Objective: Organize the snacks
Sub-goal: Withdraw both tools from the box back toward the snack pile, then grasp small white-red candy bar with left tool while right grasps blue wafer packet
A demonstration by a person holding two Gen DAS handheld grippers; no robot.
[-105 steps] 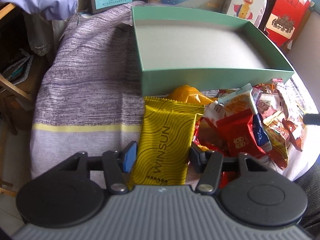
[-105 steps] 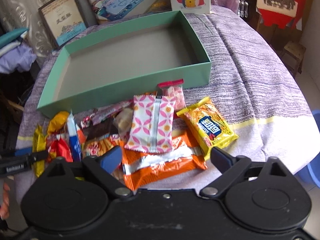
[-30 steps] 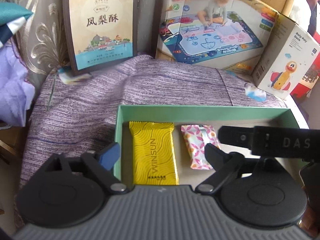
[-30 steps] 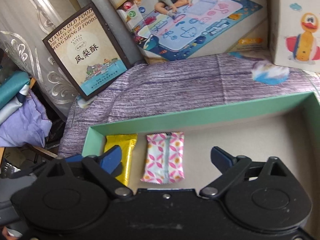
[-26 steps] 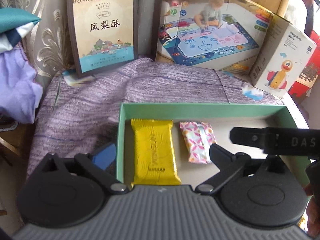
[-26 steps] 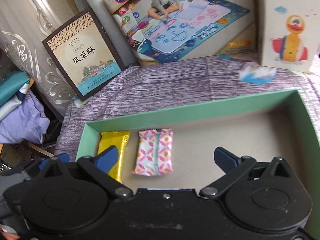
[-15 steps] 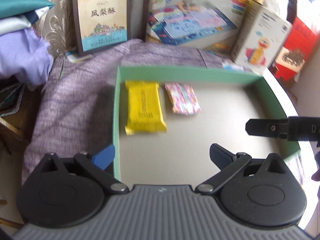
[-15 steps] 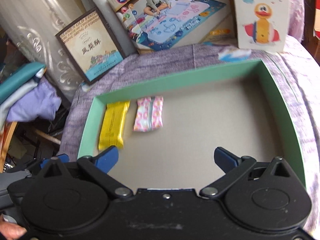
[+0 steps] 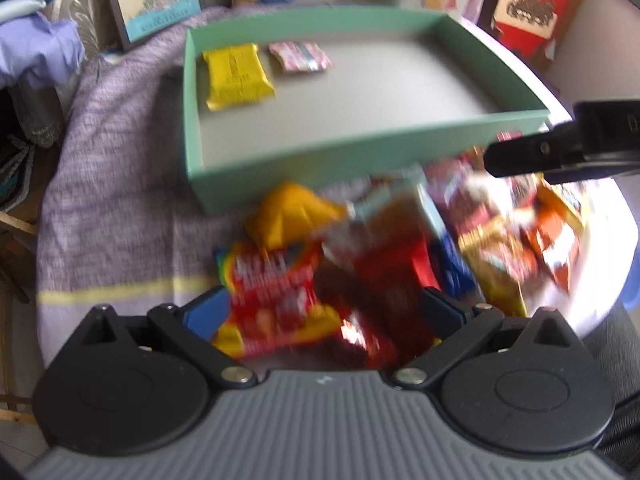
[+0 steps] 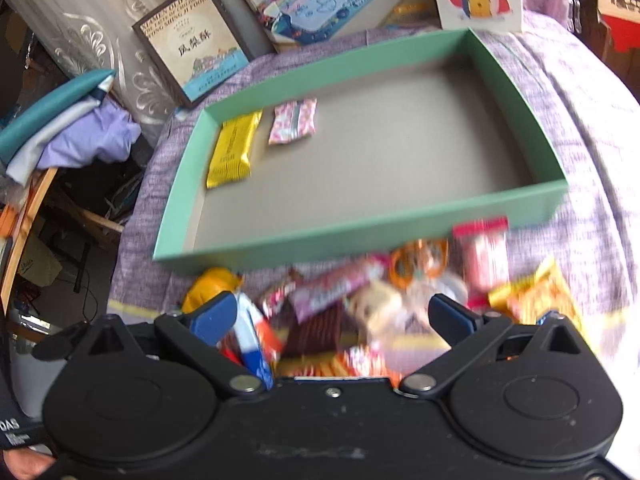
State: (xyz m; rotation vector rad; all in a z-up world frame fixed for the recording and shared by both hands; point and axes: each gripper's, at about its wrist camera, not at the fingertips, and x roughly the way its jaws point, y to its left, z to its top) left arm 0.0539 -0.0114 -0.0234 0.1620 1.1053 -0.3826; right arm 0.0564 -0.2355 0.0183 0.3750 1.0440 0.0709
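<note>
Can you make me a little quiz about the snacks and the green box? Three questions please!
1. How many snacks lie inside the green box?
2. True or false: the yellow packet and the pink patterned packet sit near the box's far left corner, side by side.
3. Where is the pile of loose snacks: A) inside the box, B) on the purple cloth in front of the box, C) on the floor?

Key: 1. Two. 2. True. 3. B. The left gripper and the right gripper are both open above that pile, holding nothing.
</note>
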